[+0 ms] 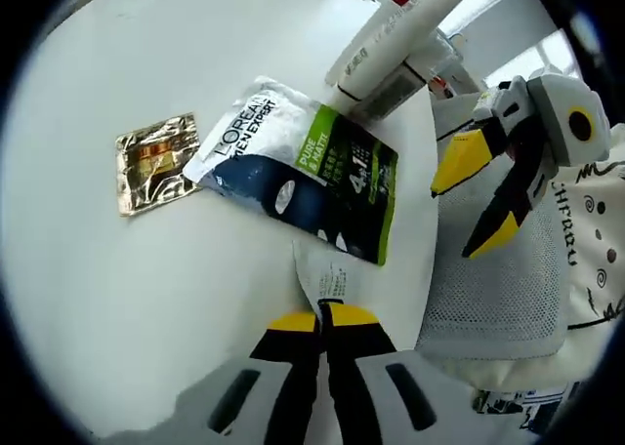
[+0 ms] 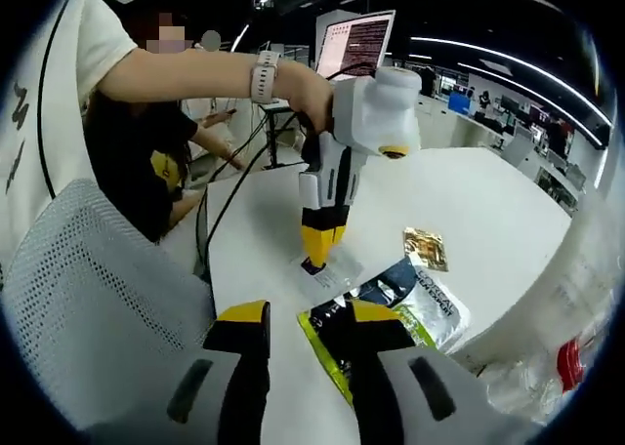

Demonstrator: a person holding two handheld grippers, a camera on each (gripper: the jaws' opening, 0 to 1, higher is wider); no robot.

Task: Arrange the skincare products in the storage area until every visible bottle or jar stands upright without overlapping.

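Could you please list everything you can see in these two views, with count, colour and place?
Table: one, white, round-edged, under the packets.
L'Oreal Men Expert packet: one, white, navy and green, flat on the table.
Foil sachet: one, gold, flat beside the big packet.
Small sachet: one, white, at the left gripper's jaw tips.
Mesh chair: one, white, beside the table.
Laptop: one, screen lit, far side.
Left gripper: yellow-tipped, jaws together on the small sachet.
Right gripper: yellow-tipped, jaws apart, above the chair.

Bright overhead ceiling strips, soft shadows, strong fisheye warping and blur at edges.
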